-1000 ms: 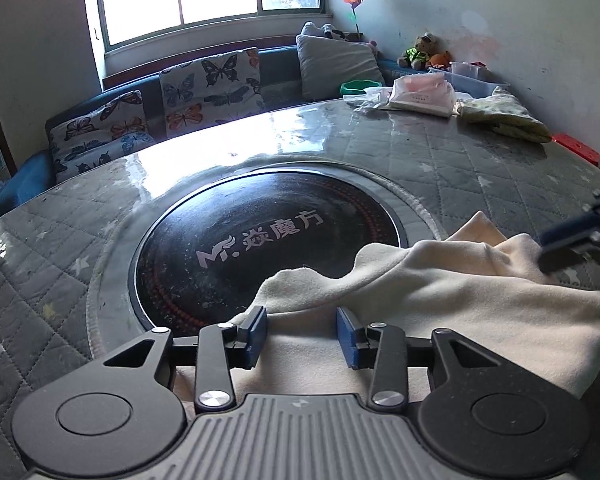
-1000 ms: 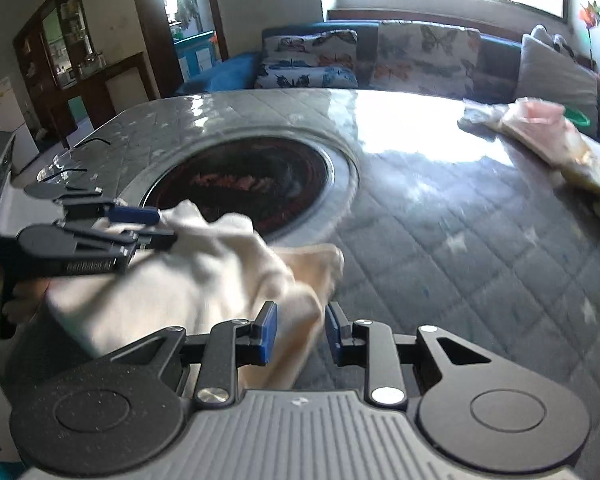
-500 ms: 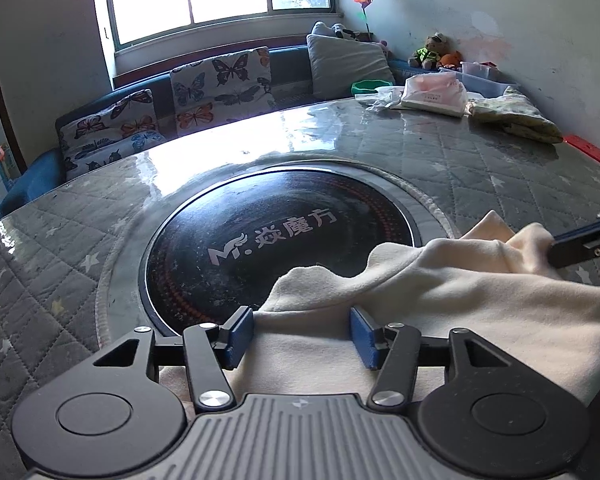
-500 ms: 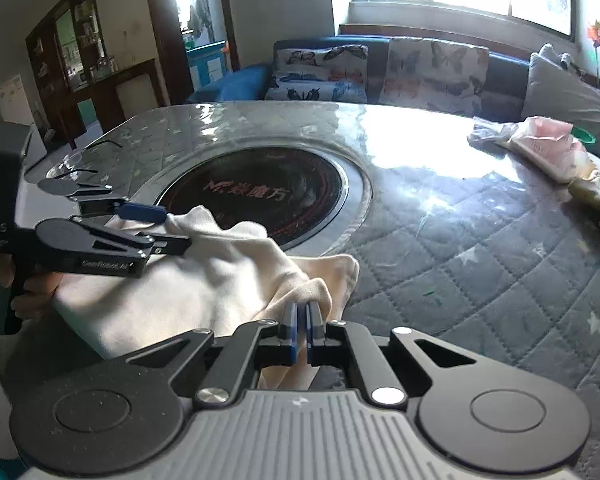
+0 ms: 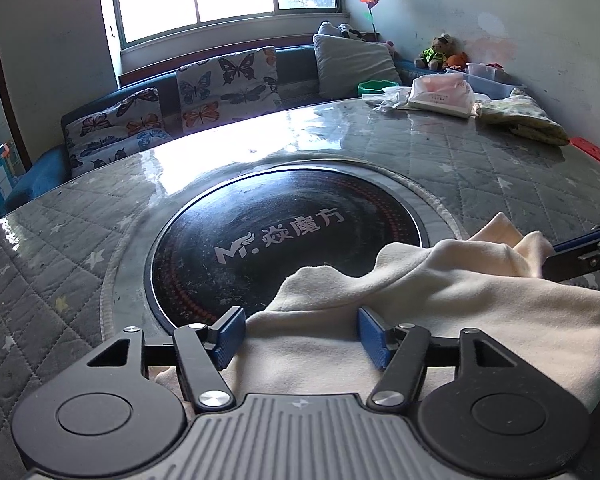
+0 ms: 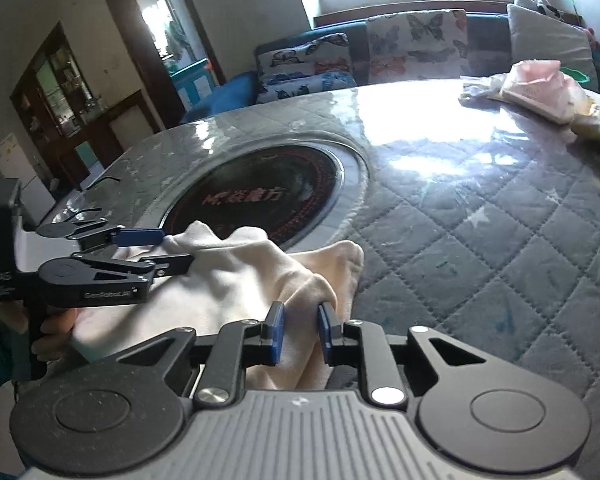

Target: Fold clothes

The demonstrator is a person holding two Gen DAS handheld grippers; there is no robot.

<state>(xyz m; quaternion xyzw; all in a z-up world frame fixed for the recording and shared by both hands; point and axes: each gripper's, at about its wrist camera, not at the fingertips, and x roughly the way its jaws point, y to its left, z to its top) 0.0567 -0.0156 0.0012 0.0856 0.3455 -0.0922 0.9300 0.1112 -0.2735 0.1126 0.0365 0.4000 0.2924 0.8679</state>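
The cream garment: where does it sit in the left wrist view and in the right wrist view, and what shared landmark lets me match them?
Left wrist view: the cream garment fills the lower right, running under the left gripper.
Right wrist view: it lies lower left of centre, a fold of it between the right gripper jaws.
Shared landmark: the round black cooktop set in the table.

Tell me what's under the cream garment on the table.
The cream garment lies on the quilted table cover, and its far edge overlaps the rim of the black round cooktop. Whatever is directly beneath its middle stays covered.
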